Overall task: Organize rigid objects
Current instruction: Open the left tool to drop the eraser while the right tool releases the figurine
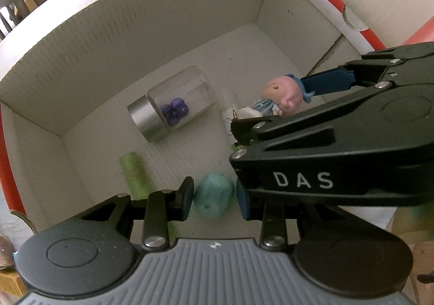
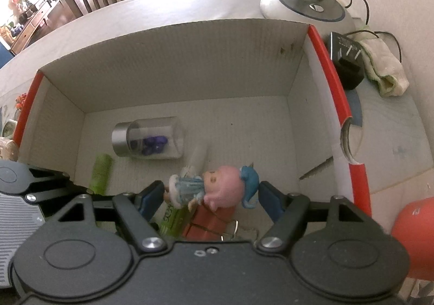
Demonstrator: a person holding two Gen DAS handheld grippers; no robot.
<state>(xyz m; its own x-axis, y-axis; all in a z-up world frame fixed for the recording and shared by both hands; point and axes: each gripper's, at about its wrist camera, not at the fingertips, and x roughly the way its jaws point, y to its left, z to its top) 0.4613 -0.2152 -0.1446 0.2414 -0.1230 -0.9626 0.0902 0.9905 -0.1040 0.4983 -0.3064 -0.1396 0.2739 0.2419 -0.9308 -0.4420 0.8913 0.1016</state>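
Soft daylight, fisheye-bent edges, blown-out corners, slight blur

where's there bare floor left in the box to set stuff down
Bare floor runs behind the jar to the far wall and across the right side up to the red-edged wall. The near side is crowded: green tube, teal egg, doll, red block.

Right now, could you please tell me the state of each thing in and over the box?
Box: open-topped.
Jar: on its side, capped.
Doll: lengthwise between right tool pads.
Teal egg: between left tool pads.
Green tube: lying flat.
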